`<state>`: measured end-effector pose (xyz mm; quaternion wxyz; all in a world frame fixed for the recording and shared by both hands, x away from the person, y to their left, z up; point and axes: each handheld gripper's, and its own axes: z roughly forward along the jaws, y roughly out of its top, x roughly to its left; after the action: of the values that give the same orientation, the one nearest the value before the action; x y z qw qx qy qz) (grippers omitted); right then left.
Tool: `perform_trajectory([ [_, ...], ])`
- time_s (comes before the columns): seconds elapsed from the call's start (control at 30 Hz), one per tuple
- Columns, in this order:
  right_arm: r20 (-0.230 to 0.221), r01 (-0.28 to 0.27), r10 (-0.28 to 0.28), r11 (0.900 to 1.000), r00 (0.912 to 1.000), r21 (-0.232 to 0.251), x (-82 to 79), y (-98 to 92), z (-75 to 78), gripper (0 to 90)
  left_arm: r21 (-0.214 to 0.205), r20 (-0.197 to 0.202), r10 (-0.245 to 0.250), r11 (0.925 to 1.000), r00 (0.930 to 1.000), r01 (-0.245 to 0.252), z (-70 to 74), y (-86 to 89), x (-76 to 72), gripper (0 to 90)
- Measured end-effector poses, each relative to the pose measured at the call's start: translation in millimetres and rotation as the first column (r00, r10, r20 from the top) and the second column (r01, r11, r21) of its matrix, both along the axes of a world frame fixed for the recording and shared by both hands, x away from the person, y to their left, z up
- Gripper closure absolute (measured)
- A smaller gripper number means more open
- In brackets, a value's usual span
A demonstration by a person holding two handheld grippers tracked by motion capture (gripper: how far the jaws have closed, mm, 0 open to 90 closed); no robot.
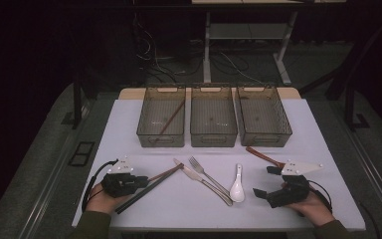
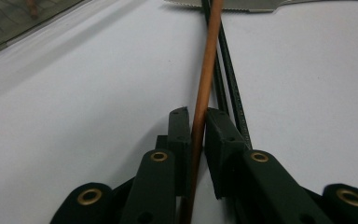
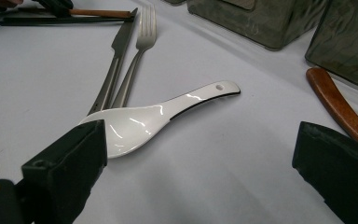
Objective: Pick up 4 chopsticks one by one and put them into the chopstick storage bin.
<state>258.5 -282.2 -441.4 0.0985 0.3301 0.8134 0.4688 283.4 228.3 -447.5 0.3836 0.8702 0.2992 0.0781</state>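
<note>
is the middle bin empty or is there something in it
Empty, as far as the high view shows: the middle bin has a bare floor, while the left bin holds a brown chopstick.

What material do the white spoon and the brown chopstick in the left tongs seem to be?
Spoon: probably glazed ceramic; glossy white with sharp highlights, though it could be melamine. Chopstick: likely wood, matte reddish-brown and smooth; no grain is visible, so this is uncertain.

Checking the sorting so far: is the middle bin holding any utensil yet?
No, the middle bin shows a bare floor, while a brown chopstick lies in the left bin.
</note>
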Motion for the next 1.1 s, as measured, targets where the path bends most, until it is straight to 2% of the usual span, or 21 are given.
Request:
perform_trajectory([
  [0.1,0.001,-0.002,0.002,1.0,1.0,-0.001,-0.1,-0.1,0.1,2.9,0.007,0.003,-0.002,1.0,1.0,0.002,0.1,0.0,0.4,82.8],
  [0.57,0.0,-0.008,0.008,1.0,1.0,-0.001,-0.7,0.4,0.3,2.9,0.021,-0.005,-0.004,0.9998,1.0,0.005,2.9,0.7,1.6,83.7],
  [0.7,-0.001,-0.006,0.006,1.0,1.0,0.0,-0.7,0.2,0.4,2.9,0.002,0.001,0.011,0.9999,0.9999,-0.011,5.5,0.0,1.4,83.7],
  [0.83,-0.002,-0.006,0.006,1.0,1.0,0.0,-0.8,0.2,0.4,2.9,0.018,-0.001,0.0,0.9998,1.0,0.0,9.3,-0.8,2.0,83.7],
  [0.9,-0.003,-0.005,0.005,1.0,1.0,0.001,-0.8,0.0,0.5,3.0,-0.004,-0.005,0.012,0.9999,0.9999,-0.012,10.1,-2.2,2.1,83.8],
  [1.0,-0.002,-0.003,0.003,1.0,1.0,0.003,-0.5,-0.5,0.4,2.9,-0.013,-0.007,0.022,0.9997,0.9997,-0.022,12.5,-3.9,2.9,83.7],
  [1.1,-0.005,0.002,-0.002,1.0,1.0,0.005,0.1,-1.2,0.4,2.9,-0.004,-0.004,0.028,0.9996,0.9996,-0.028,16.6,-4.7,4.2,83.8],
])
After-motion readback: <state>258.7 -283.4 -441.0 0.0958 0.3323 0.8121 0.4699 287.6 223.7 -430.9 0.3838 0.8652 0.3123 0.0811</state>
